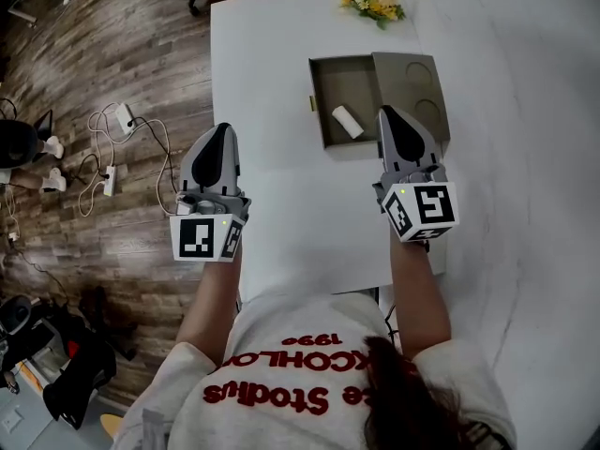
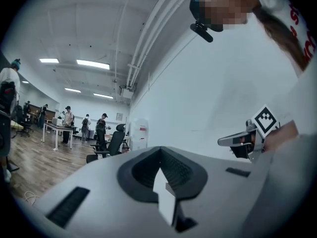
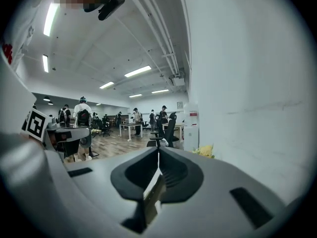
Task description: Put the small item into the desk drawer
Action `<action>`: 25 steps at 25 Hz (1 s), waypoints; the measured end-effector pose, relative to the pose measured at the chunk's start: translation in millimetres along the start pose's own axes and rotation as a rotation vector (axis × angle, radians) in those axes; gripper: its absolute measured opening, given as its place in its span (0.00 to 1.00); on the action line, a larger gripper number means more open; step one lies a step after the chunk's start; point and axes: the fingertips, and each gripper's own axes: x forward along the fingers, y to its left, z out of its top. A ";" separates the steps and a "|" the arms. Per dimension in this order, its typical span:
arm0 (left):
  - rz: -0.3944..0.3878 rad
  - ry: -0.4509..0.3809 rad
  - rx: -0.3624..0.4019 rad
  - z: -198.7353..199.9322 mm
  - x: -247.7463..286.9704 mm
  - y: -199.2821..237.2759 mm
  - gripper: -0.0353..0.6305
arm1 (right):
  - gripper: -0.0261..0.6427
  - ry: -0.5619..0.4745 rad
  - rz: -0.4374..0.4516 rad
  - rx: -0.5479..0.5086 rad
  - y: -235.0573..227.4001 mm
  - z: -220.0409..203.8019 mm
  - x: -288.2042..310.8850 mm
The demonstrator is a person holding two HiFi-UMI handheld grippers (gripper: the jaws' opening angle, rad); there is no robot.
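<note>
A small white cylinder [image 1: 348,121] lies in the open olive-grey drawer [image 1: 323,101] of a desk box [image 1: 417,78] on the white table [image 1: 281,214]. My right gripper [image 1: 389,112] hovers at the drawer's near right corner, just right of the cylinder, with its jaws together and nothing between them [image 3: 158,155]. My left gripper [image 1: 221,131] is over the table's left edge, well away from the drawer. Its jaws are also closed and empty [image 2: 159,155]. Both gripper views point out across the room, so neither shows the drawer.
A bunch of yellow flowers [image 1: 375,0] lies behind the box near the table's far edge. Cables and power strips [image 1: 108,162] trail on the wooden floor to the left. People, desks and office chairs [image 3: 166,128] stand farther back in the room.
</note>
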 end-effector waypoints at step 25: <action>0.000 -0.120 0.012 72.8 -85.5 -19.5 0.06 | 0.05 -0.239 -0.002 -0.050 48.5 98.0 -112.5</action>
